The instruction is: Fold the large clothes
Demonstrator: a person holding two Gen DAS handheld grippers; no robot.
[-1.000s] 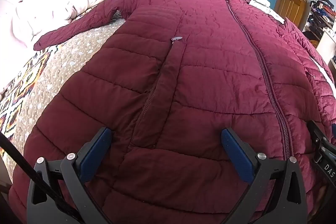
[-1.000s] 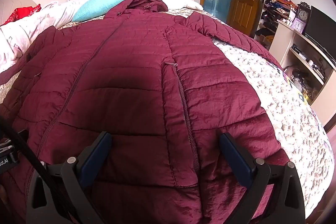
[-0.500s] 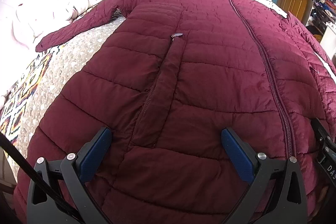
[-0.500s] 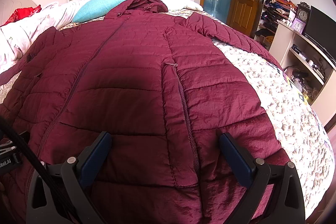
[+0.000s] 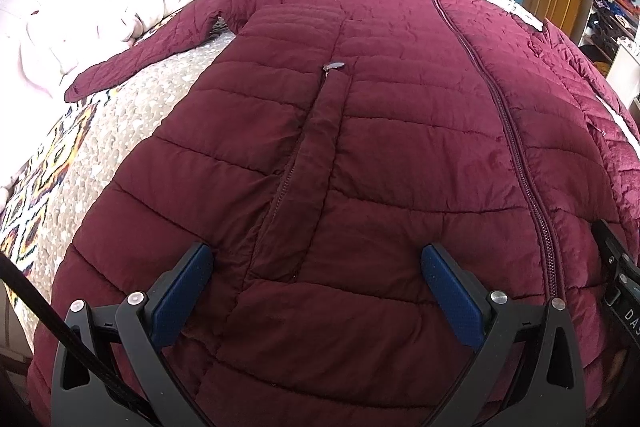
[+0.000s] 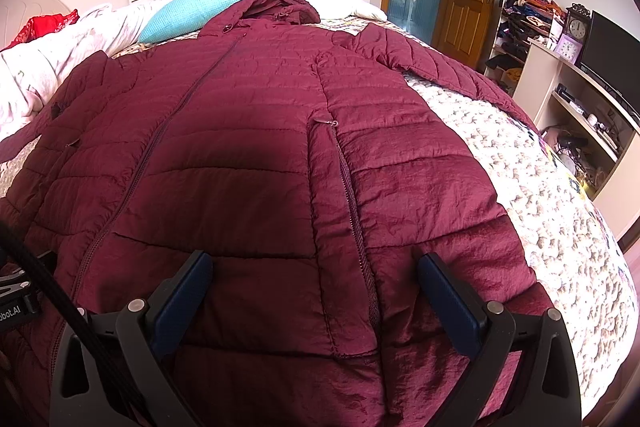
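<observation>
The maroon coat (image 5: 360,147) lies flat, zipped, hood far, across the bed (image 6: 540,195). The left gripper (image 5: 316,267) and right gripper (image 6: 314,267) hang over its near hem, fingers apart, probably not touching. Slick padding may slip from a shallow pinch.

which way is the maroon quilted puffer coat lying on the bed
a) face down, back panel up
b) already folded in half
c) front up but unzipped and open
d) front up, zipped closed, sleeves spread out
d: the maroon quilted puffer coat lies flat with its closed centre zipper and pocket zips facing up, one sleeve stretched out to each side.
</observation>
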